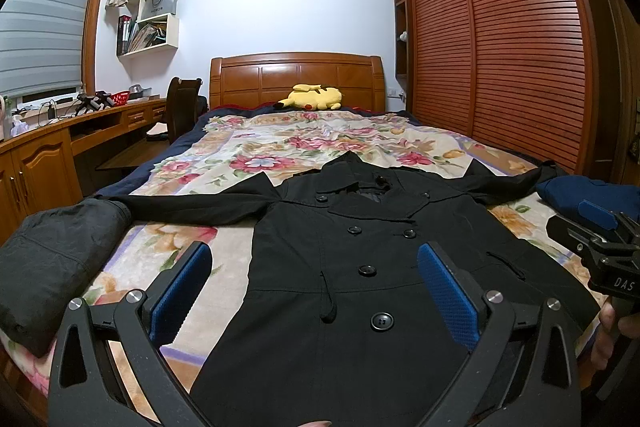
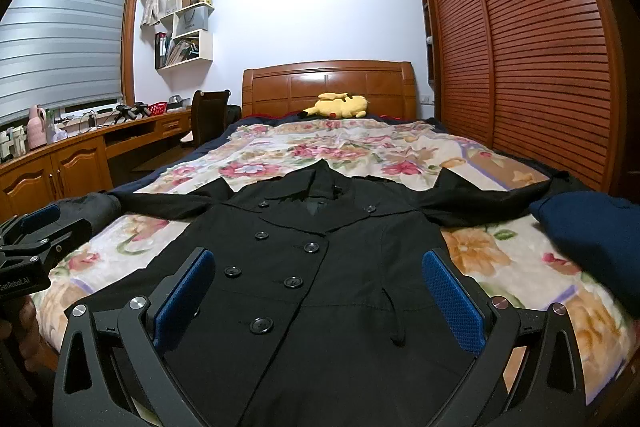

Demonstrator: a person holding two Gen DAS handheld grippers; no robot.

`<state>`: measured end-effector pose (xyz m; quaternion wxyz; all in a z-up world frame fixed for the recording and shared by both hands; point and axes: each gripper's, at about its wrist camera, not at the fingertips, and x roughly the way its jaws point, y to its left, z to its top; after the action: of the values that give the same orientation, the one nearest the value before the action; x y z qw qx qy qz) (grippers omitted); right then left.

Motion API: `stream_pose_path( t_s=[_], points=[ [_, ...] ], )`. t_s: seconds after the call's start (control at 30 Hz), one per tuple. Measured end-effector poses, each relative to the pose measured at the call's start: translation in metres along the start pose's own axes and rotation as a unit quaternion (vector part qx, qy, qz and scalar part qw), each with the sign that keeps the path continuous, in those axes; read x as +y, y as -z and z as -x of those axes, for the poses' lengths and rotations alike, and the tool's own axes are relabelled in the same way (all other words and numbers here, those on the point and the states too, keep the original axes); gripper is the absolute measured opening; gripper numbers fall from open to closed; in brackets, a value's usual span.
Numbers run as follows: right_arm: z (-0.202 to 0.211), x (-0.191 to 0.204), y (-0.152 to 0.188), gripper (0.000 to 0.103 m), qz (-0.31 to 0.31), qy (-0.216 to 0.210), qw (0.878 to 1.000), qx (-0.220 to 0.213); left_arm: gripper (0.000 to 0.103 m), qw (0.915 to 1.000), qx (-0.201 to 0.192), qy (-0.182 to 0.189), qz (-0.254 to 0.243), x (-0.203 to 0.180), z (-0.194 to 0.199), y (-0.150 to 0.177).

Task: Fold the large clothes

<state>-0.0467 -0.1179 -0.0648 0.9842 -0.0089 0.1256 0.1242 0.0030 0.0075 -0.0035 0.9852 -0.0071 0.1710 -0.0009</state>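
Note:
A black double-breasted coat [image 1: 360,247] lies flat and face up on the flowered bedspread [image 1: 280,143], sleeves spread to both sides, hem toward me. It also shows in the right wrist view [image 2: 312,267]. My left gripper [image 1: 314,291] is open and empty, hovering over the coat's lower front. My right gripper [image 2: 318,291] is open and empty above the same lower part, slightly to the right. The right gripper also shows at the right edge of the left wrist view [image 1: 600,227].
A folded dark garment [image 1: 52,259] lies on the bed's left corner and a folded navy garment [image 2: 592,235] on the right. A yellow plush toy [image 1: 314,97] rests by the headboard. A wooden desk [image 1: 80,131] stands left, a slatted wardrobe [image 1: 500,39] right.

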Motion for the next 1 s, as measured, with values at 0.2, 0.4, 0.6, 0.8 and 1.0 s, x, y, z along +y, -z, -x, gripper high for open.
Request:
stream_pose_path(
  t_s=[0.2, 0.4, 0.6, 0.8, 1.0],
  points=[
    [-0.0011, -0.0011, -0.0001, 0.103, 0.000, 0.000, 1.000, 0.001, 0.103, 1.0000, 0.000, 0.001, 0.001, -0.0004, 0.0001, 0.0003],
    [-0.0020, -0.0004, 0.0001, 0.103, 0.001, 0.001, 1.000, 0.003, 0.103, 1.0000, 0.000, 0.001, 0.001, 0.0022, 0.0021, 0.0001],
    [-0.0016, -0.0001, 0.0000, 0.103, 0.001, 0.001, 1.000, 0.003, 0.103, 1.0000, 0.001, 0.001, 0.001, 0.0018, 0.0017, 0.0000],
    [-0.0013, 0.0003, 0.0002, 0.103, 0.001, 0.001, 1.000, 0.003, 0.103, 1.0000, 0.001, 0.001, 0.000, 0.0015, 0.0016, -0.0002],
    [-0.0012, 0.0003, 0.0003, 0.103, 0.002, 0.000, 1.000, 0.002, 0.103, 1.0000, 0.001, 0.001, 0.001, 0.0016, 0.0016, -0.0002]
  ],
)
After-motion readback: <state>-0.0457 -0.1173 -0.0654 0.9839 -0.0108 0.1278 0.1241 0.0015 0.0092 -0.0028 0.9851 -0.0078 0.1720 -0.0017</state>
